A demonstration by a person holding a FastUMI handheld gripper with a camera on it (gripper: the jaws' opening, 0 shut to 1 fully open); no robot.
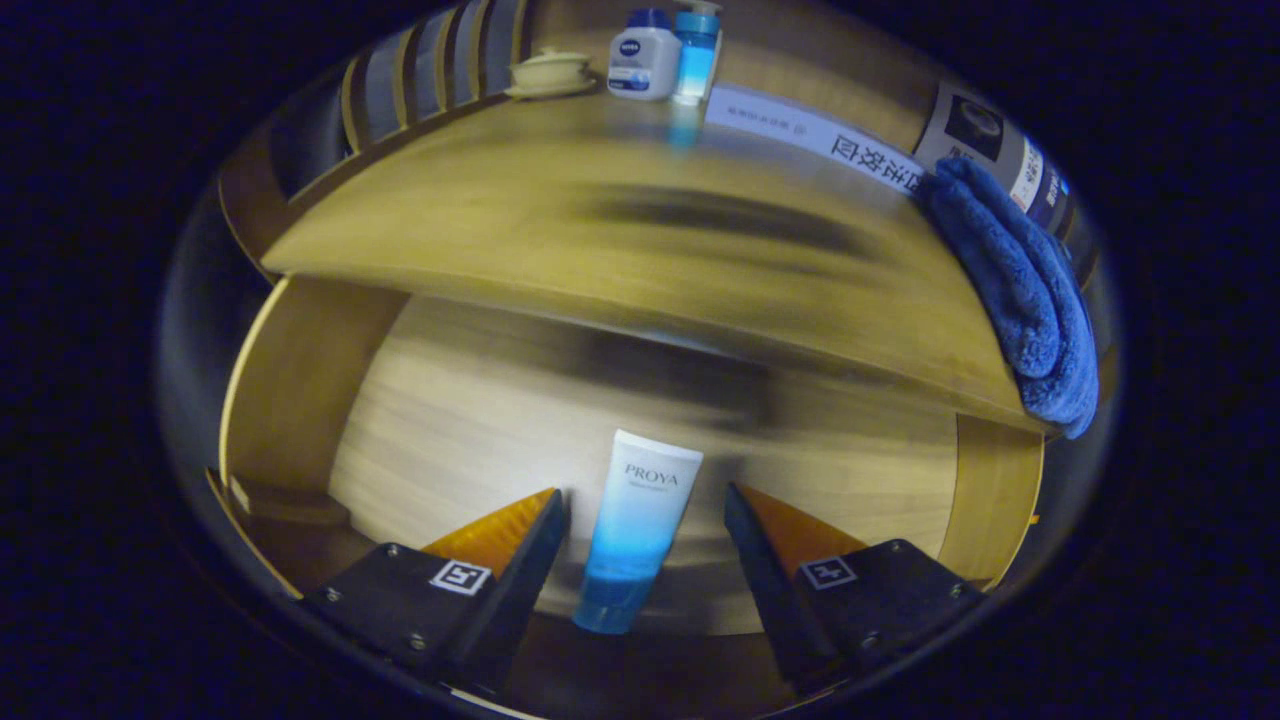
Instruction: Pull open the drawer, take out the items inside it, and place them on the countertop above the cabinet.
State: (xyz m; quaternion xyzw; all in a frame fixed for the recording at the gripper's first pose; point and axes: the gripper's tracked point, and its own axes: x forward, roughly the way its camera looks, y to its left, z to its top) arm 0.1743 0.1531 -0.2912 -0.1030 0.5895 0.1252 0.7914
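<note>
The gripper [645, 505] hangs over the open drawer [300, 400] with fingers spread wide, empty, straddling the tube [635, 530] as if lined up to grasp it for the tabletop [500, 200].

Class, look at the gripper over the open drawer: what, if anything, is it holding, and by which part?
Nothing is held. The gripper has its jaws open, standing apart on either side of the white-and-blue tube lying in the drawer, with gaps on both sides.
</note>
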